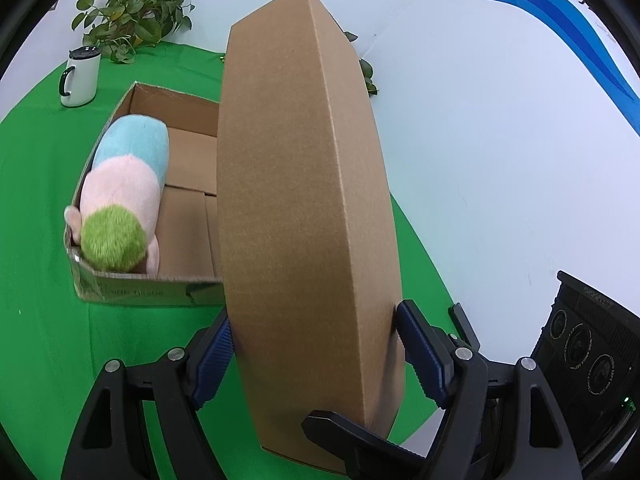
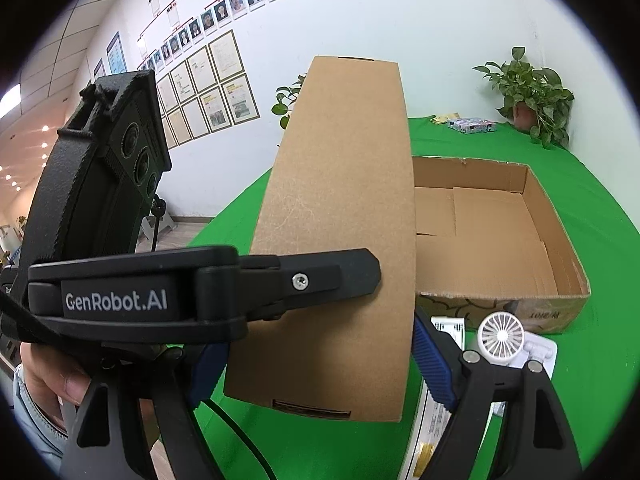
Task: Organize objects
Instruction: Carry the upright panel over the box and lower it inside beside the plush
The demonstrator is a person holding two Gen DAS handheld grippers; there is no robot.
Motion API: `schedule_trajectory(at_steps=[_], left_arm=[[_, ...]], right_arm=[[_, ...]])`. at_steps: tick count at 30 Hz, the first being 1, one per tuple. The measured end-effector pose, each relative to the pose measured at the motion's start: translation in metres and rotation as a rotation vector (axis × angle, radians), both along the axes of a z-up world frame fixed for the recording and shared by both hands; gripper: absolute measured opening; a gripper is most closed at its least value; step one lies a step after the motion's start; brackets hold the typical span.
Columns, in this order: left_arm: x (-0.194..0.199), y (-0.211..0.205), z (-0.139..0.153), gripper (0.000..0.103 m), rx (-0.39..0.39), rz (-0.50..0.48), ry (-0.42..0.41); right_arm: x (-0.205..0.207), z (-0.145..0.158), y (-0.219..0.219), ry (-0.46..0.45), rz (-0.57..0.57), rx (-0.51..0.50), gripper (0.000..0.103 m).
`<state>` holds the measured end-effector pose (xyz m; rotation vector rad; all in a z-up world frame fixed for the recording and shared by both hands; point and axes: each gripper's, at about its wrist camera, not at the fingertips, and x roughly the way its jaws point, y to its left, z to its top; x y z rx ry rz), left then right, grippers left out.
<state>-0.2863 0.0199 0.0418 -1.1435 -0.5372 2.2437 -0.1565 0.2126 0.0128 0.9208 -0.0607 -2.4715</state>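
A flat brown cardboard box (image 1: pixel 304 208) is held on edge above the green table, clamped by both grippers. My left gripper (image 1: pixel 314 344) is shut on its lower end, blue pads on both faces. My right gripper (image 2: pixel 320 356) is shut on the same box (image 2: pixel 340 216), and the left gripper's finger (image 2: pixel 332 276) lies across its face. An open cardboard tray (image 1: pixel 176 160) sits behind, holding a pink, blue and green plush toy (image 1: pixel 124 184) along its left wall. In the right wrist view the tray (image 2: pixel 560 232) shows a bare floor; the toy is hidden.
A white mug (image 1: pixel 80 76) and a potted plant (image 1: pixel 132 12) stand at the back left. A small white fan (image 2: pixel 502 336) on a white packet lies before the tray. A colourful packet (image 2: pixel 472 125) and a second plant (image 2: pixel 528 96) sit at the far edge.
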Motion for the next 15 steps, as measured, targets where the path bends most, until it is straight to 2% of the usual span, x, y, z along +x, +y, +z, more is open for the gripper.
schedule_trajectory(at_steps=[3, 7, 15], left_arm=[[0.005, -0.003, 0.004, 0.075, -0.013, -0.003, 0.002], [-0.029, -0.009, 0.005, 0.076, -0.014, 0.001, -0.009], [-0.062, -0.002, 0.021, 0.076, -0.020, 0.004, -0.070]], right_arm=[[-0.012, 0.007, -0.002, 0.000, 0.004, -0.002, 0.082], [-0.029, 0.014, -0.005, -0.009, 0.007, -0.003, 0.082], [-0.072, 0.012, -0.010, -0.077, 0.013, -0.003, 0.082]])
